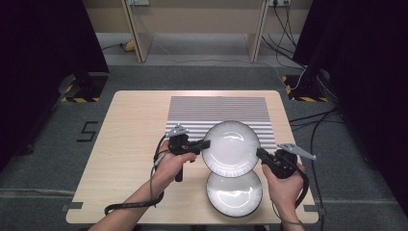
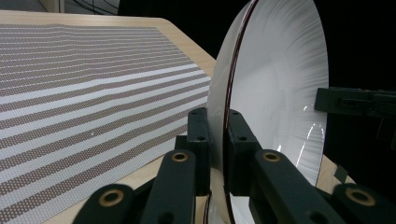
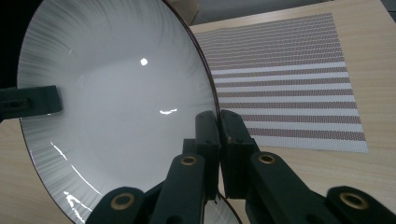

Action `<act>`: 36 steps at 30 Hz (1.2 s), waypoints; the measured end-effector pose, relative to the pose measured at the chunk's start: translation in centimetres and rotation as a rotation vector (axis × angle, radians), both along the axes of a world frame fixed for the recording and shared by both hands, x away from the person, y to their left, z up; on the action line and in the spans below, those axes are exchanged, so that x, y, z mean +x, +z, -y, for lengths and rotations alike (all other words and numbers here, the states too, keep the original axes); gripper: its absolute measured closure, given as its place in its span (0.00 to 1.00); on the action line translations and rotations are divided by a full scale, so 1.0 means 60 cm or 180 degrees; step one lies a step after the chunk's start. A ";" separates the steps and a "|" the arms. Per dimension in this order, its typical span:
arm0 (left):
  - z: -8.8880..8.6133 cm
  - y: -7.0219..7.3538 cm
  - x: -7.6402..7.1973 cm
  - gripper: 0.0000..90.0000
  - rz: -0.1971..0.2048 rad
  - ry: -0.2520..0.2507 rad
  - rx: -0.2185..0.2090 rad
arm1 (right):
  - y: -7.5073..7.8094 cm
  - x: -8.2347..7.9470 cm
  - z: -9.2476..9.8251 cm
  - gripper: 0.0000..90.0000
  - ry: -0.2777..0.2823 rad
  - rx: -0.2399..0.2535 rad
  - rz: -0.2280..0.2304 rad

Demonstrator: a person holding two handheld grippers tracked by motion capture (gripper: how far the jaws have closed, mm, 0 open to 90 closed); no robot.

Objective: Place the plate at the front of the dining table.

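Both grippers hold a white ribbed plate with a dark rim [image 1: 231, 148] above the table. My left gripper [image 1: 204, 144] is shut on its left rim and my right gripper [image 1: 260, 154] is shut on its right rim. In the left gripper view the jaws [image 2: 217, 135] pinch the plate's edge [image 2: 275, 84], and the other gripper [image 2: 355, 102] shows at the far rim. In the right gripper view the jaws [image 3: 218, 135] clamp the rim of the plate [image 3: 116, 107]. A second, similar plate [image 1: 234, 195] lies on the table just below and in front of the held one.
A brown-and-white striped placemat [image 1: 219, 115] lies behind the held plate on the wooden table [image 1: 130, 144]. The table's front edge runs close behind the lower plate. Black stands and cables sit on the floor to both sides.
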State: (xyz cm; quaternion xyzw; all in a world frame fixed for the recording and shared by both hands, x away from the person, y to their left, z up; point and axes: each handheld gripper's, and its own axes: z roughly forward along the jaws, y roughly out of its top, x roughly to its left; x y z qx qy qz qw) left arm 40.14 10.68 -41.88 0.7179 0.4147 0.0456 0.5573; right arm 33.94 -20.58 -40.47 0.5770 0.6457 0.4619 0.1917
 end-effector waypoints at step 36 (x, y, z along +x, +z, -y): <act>-0.014 0.019 0.029 0.91 0.0050 0.0068 -0.0023 | 0.014 0.033 -0.015 0.97 -0.0003 0.0023 0.0069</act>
